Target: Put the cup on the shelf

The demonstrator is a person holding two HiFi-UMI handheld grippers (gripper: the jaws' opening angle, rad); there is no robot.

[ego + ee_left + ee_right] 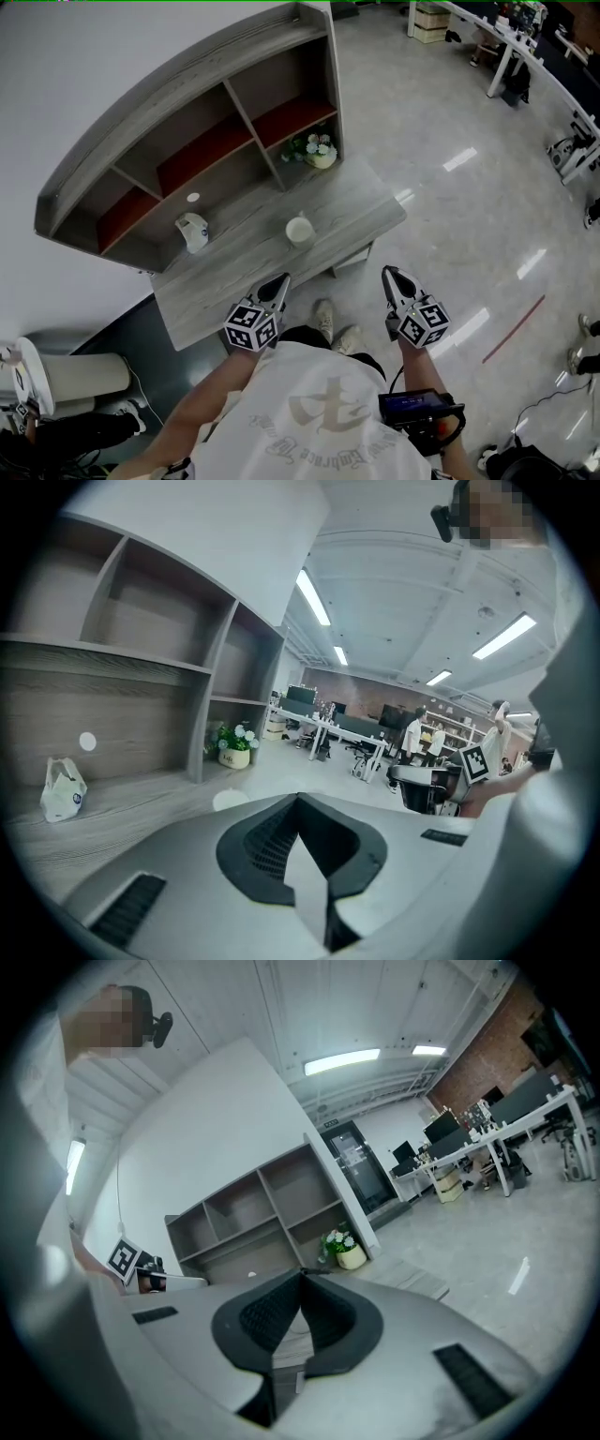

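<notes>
The grey wooden shelf unit (202, 103) stands at the back of its desk top (361, 202). The left gripper (280, 281) and right gripper (388, 274) hang near the front edge, both pinched together and empty. Potted flowers (321, 150) sit in the lower right compartment. The white cup (299, 230) stands out on the desk top, not on the shelf, well apart from a white pouch (192, 232).
</notes>
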